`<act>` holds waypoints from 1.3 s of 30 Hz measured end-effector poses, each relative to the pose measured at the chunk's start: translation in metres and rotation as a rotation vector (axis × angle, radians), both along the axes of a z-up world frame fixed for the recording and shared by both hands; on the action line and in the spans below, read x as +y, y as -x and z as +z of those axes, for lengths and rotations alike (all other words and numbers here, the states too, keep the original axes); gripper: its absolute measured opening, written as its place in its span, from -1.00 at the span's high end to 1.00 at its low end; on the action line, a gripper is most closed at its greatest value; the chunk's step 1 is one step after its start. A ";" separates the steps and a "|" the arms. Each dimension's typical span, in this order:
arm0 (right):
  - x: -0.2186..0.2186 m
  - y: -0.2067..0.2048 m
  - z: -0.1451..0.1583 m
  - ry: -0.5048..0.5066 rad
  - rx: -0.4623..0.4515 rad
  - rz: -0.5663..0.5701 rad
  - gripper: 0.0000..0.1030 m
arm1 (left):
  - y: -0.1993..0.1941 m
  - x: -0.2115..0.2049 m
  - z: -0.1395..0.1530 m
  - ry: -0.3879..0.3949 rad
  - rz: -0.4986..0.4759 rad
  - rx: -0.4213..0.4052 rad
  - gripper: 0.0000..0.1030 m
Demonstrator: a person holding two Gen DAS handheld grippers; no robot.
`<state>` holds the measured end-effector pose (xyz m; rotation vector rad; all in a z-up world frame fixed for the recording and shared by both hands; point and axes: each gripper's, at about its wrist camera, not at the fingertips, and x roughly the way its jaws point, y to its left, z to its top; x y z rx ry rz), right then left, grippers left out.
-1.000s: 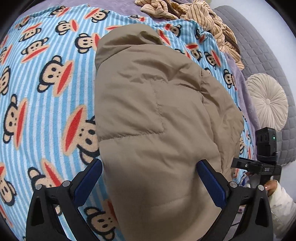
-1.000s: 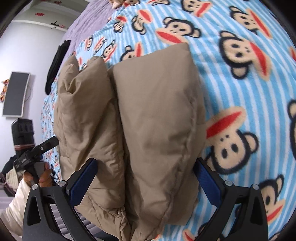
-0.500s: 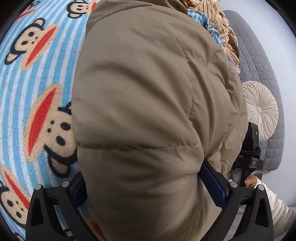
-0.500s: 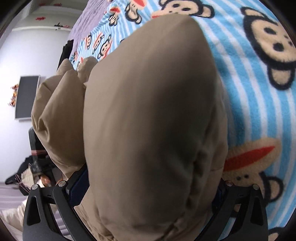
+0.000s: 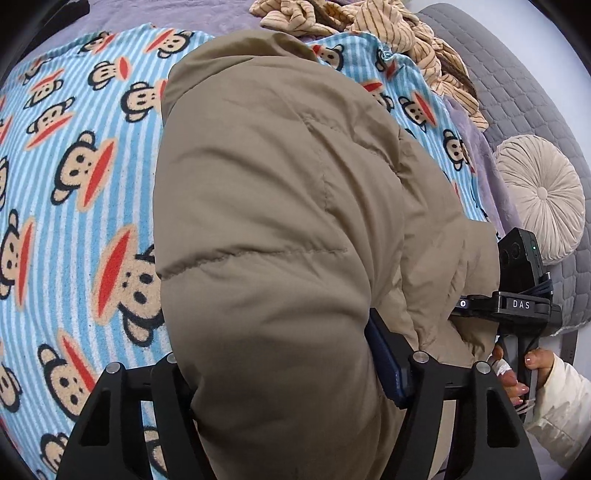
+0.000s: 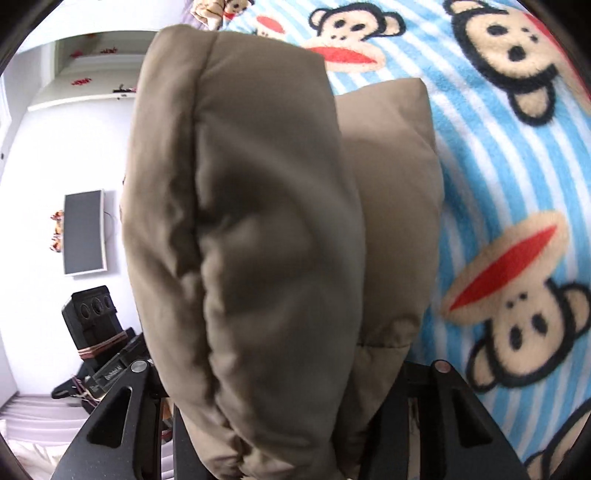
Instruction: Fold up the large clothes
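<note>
A tan puffer jacket (image 5: 280, 206) lies folded into a thick bundle on the monkey-print blanket (image 5: 74, 206). My left gripper (image 5: 280, 363) is shut on its near end; only the blue pad (image 5: 388, 363) of the right finger shows, the other is buried in fabric. In the right wrist view the jacket (image 6: 258, 229) bulges up off the blanket (image 6: 517, 192), and my right gripper (image 6: 284, 373) is shut on that end, its fingertips hidden under the padding. Each view shows the other gripper beside the jacket: the right gripper (image 5: 521, 304) with a hand (image 5: 513, 380) on it, the left gripper (image 6: 99, 332) at the left edge.
A striped tan garment (image 5: 369, 22) is heaped at the far end of the bed. A round cream cushion (image 5: 541, 192) leans on the grey quilted headboard (image 5: 517, 81). Purple sheet (image 5: 166, 11) borders the blanket. A wall screen (image 6: 84, 232) hangs beyond the bed edge.
Both grippers went from wide open around the jacket's near end to shut on it. The right-hand end has since risen off the blanket.
</note>
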<state>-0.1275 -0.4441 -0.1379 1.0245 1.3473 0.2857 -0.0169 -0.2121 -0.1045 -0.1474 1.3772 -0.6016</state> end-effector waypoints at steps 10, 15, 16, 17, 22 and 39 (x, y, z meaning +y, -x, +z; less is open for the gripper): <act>0.036 -0.015 0.030 -0.004 -0.059 0.021 0.14 | -0.005 0.037 0.039 0.012 0.034 -0.073 -0.38; 0.071 -0.025 0.043 0.008 -0.081 0.019 0.14 | -0.014 0.089 0.048 0.018 0.039 -0.100 -0.38; 0.084 -0.029 0.044 0.014 -0.085 0.014 0.14 | -0.018 0.101 0.050 0.019 0.036 -0.104 -0.38; 0.096 -0.032 0.046 0.019 -0.088 0.009 0.14 | -0.022 0.113 0.051 0.021 0.035 -0.106 -0.38; 0.156 -0.047 0.046 0.016 -0.104 0.004 0.14 | -0.048 0.187 0.056 0.012 0.033 -0.111 -0.38; 0.278 -0.163 0.003 0.099 -0.067 0.151 0.12 | -0.128 0.354 0.006 -0.132 0.199 -0.130 -0.46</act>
